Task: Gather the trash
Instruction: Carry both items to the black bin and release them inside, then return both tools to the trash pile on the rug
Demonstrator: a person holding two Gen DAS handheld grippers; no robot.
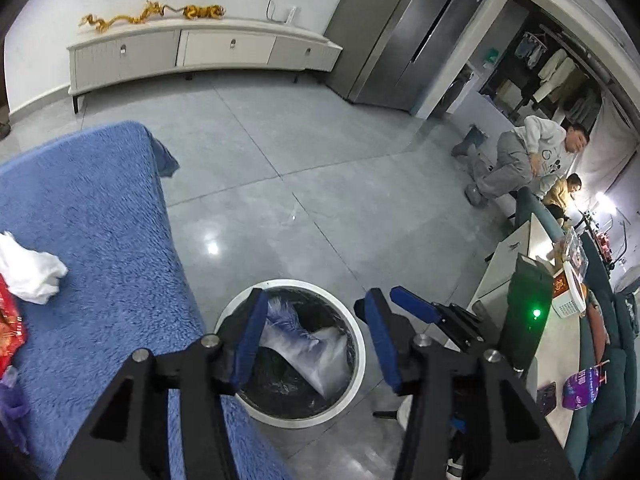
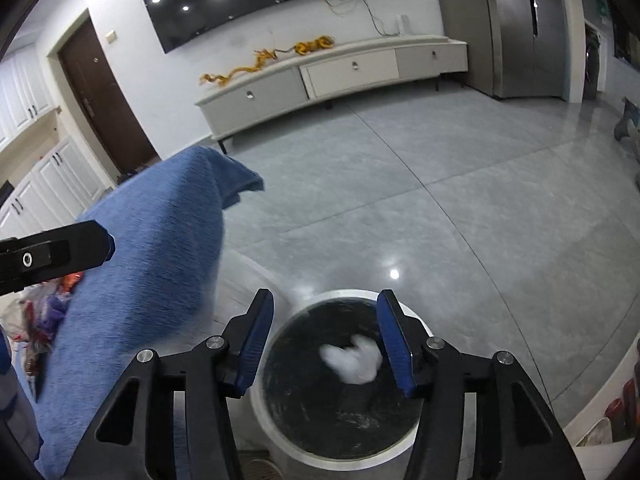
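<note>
A round trash bin (image 1: pixel 357 340) with a white rim and black liner stands on the floor beside the blue-covered surface (image 1: pixel 100 240). My left gripper (image 1: pixel 316 342) hangs open right over it. A clear bluish plastic bag (image 1: pixel 320 356) lies loose inside the bin, below the jaws. My right gripper (image 2: pixel 326 344) is open over the same bin (image 2: pixel 348 293), and a blurred white tissue wad (image 2: pixel 352 358) sits free between its fingers, above the liner. On the blue cover lie a white tissue (image 1: pixel 28 272), a red wrapper (image 1: pixel 10 328) and a purple scrap (image 1: pixel 12 404).
Grey tiled floor (image 1: pixel 320 168) spreads beyond the bin. A long white TV cabinet (image 1: pixel 200 56) and a steel fridge (image 1: pixel 408 32) line the far wall. Two people (image 1: pixel 532 156) are at the right near a table (image 1: pixel 520 280) with boxes. The right gripper's finger (image 1: pixel 414 307) is beside my left one.
</note>
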